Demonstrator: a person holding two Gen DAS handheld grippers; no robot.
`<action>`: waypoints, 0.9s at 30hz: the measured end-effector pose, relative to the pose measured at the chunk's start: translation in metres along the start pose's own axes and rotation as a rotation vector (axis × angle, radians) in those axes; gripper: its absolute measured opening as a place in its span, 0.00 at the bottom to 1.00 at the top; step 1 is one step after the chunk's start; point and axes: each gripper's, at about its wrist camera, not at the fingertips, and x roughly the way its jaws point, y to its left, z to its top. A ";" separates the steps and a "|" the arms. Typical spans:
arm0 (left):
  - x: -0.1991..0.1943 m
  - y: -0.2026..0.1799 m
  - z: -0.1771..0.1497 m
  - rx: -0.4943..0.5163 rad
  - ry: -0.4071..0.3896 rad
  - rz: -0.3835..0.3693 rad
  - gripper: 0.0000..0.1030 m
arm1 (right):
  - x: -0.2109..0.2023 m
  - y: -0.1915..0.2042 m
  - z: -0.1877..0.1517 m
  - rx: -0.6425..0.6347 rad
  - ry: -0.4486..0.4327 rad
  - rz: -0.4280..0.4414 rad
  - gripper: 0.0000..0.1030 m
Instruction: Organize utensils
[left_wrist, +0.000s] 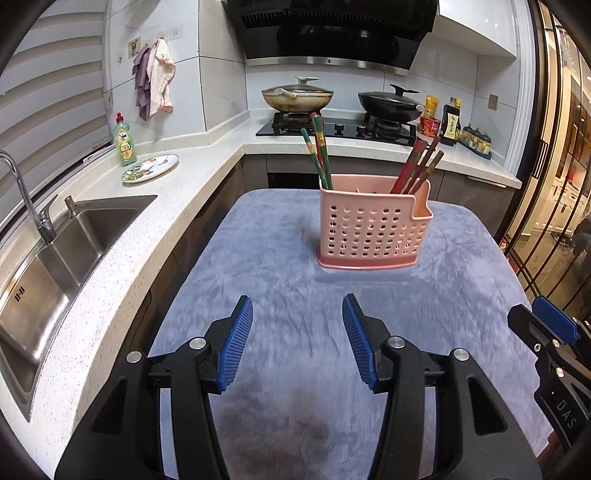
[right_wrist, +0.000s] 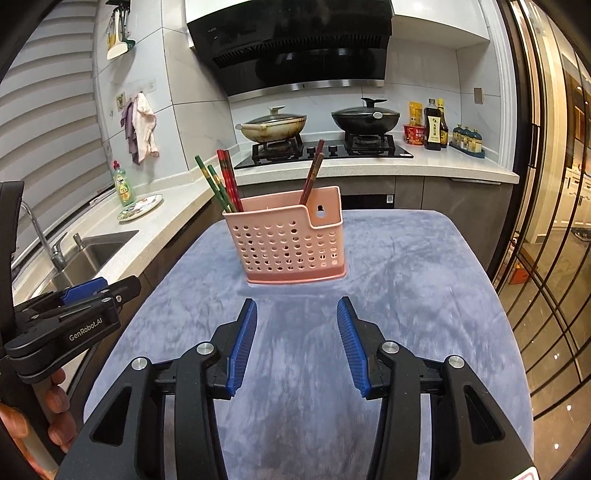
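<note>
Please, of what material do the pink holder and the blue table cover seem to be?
Pink holder: probably moulded plastic, smooth and matte, with rows of punched round holes. Blue table cover: seems a soft plush fabric, fleece or velvet-like, judging by its brushed nap and creases.

Pink holder, red and green chopsticks, lavender cloth

The perforated pink holder (left_wrist: 373, 229) sits on a blue-grey cloth (left_wrist: 280, 280); green patterned chopsticks (left_wrist: 317, 155) at its 11 o'clock, dark red chopsticks (left_wrist: 417, 166) at 1 o'clock; blue ribbed pads (left_wrist: 236, 343).

"GenRobot.AI" is printed in white on the black plastic left gripper (right_wrist: 98, 291). The letters "DAS" are seen on the black right gripper (left_wrist: 546, 321). Bottle labels are too small to be read.
</note>
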 end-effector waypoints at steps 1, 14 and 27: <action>0.000 0.000 -0.002 0.000 0.005 0.001 0.47 | 0.000 0.000 -0.002 0.004 0.004 0.001 0.43; 0.008 -0.005 -0.020 0.014 0.039 0.019 0.57 | 0.007 -0.001 -0.013 0.007 0.037 -0.004 0.45; 0.017 -0.008 -0.026 0.020 0.061 0.027 0.61 | 0.018 0.001 -0.019 0.012 0.068 -0.009 0.50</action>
